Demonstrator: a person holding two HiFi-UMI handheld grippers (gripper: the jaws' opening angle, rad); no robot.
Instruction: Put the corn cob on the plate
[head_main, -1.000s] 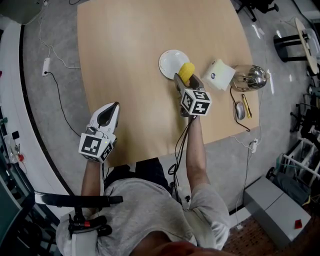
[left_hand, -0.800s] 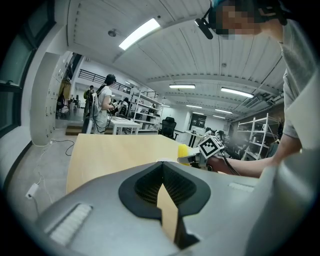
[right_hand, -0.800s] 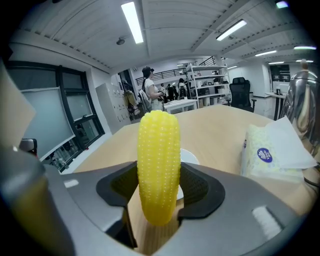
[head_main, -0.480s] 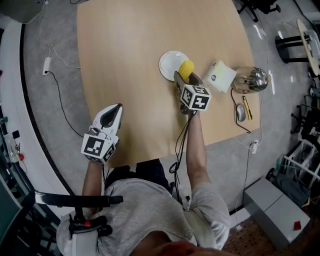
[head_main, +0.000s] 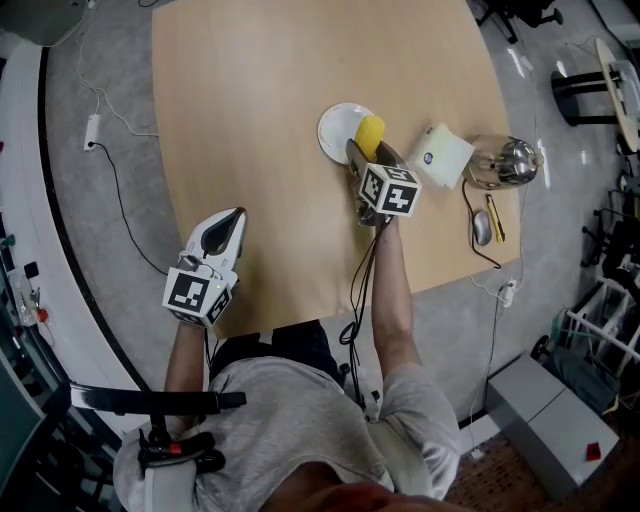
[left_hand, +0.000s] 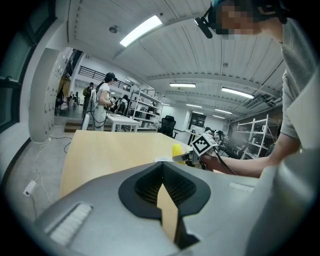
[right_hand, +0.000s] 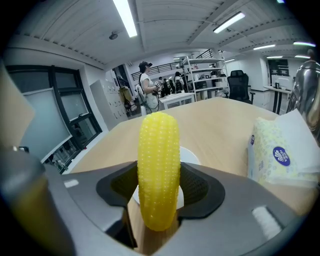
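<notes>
Bright, even indoor light, ceiling lights (left_hand: 141, 30) near twelve o'clock in both gripper views, faint shadows on the table (head_main: 250, 120), glare on the metal pot (head_main: 515, 158) at two o'clock, fisheye bending, dark corners, corn cob (right_hand: 158, 170) sharp.

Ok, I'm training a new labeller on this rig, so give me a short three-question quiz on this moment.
1. True or false: the left hand-held gripper holds the corn cob.
2. Near the plate, where is the corn cob? A lying flat on it; B clamped in the right hand-held gripper; C on the floor.
3. Which white pack lies right of the plate in the head view?
Key: 1 false, it is shut and empty; 2 B; 3 the tissue pack.
</notes>
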